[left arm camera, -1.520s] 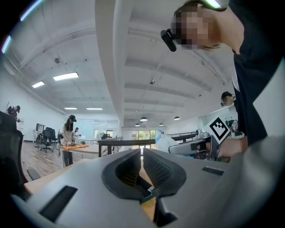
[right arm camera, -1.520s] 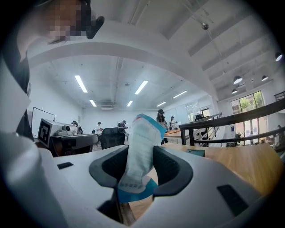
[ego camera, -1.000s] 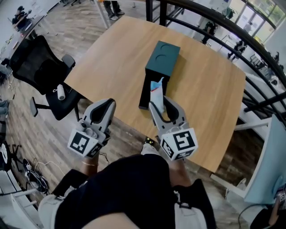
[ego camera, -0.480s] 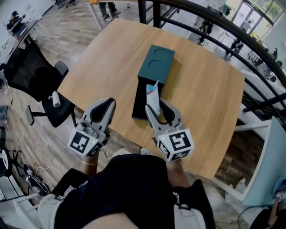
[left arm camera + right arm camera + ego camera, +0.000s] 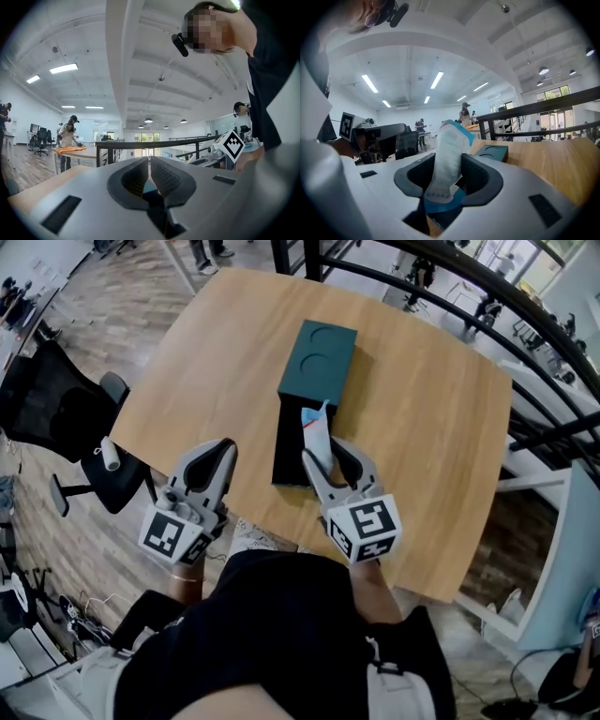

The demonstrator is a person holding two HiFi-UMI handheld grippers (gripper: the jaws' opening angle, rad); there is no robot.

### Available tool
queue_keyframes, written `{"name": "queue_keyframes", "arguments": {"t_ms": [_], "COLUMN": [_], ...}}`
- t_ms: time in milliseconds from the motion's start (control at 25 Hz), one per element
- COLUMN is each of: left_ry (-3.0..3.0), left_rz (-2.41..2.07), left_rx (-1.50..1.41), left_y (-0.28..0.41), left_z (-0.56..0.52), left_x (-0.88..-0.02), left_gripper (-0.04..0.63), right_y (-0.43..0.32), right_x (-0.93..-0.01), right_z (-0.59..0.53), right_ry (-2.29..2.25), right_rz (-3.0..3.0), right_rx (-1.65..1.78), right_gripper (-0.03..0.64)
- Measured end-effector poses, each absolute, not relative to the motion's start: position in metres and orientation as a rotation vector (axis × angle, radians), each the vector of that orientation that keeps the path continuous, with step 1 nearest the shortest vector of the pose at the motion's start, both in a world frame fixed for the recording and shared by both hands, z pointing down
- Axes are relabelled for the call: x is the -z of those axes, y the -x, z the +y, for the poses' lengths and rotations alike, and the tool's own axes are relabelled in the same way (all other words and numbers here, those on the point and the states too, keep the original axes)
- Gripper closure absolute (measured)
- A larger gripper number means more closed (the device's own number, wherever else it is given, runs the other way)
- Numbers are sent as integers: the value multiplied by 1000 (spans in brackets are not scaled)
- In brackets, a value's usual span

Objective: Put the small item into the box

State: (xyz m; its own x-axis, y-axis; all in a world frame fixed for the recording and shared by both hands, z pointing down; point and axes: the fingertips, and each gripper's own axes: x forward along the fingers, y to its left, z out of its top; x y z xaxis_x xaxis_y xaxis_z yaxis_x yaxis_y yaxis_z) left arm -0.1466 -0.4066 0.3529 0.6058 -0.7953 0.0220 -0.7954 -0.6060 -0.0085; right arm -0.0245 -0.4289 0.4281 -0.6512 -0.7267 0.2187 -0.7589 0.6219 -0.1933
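A dark teal box (image 5: 318, 360) lies on the wooden table (image 5: 441, 437), its lid slid back so the black tray (image 5: 287, 454) shows at the near end. My right gripper (image 5: 324, 454) hovers at the tray's right edge, shut on a white and blue packet (image 5: 316, 430) that sticks up between its fingers. In the right gripper view the packet (image 5: 447, 152) stands upright in the right gripper (image 5: 448, 163), with the box (image 5: 491, 152) beyond it. My left gripper (image 5: 224, 448) is near the table's front edge, left of the tray. The left gripper (image 5: 149, 161) is shut on nothing.
A black office chair (image 5: 52, 395) stands on the floor left of the table. A black railing (image 5: 525, 320) runs behind the table's far right side. The table's near edge (image 5: 281, 526) lies just under both grippers. People stand far off in the room.
The head camera's view has shifted, so the table and box sit higher and further left. The right gripper still holds the packet by the open tray. The left gripper stays shut.
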Motion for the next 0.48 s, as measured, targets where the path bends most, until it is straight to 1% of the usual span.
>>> {"name": "queue_keyframes", "arguments": {"t_ms": [480], "left_ry": [-2902], "left_rz": [-1157], "left_rx": [-39], "left_y": [144], "left_z": [-459], "left_x": [-366], "left_gripper": [571], "right_y": [35], "right_x": [-464], "right_z": [-447], "right_ry": [-1396], "right_rz": [-2572], "right_rx": [-467], "right_gripper": [445]}}
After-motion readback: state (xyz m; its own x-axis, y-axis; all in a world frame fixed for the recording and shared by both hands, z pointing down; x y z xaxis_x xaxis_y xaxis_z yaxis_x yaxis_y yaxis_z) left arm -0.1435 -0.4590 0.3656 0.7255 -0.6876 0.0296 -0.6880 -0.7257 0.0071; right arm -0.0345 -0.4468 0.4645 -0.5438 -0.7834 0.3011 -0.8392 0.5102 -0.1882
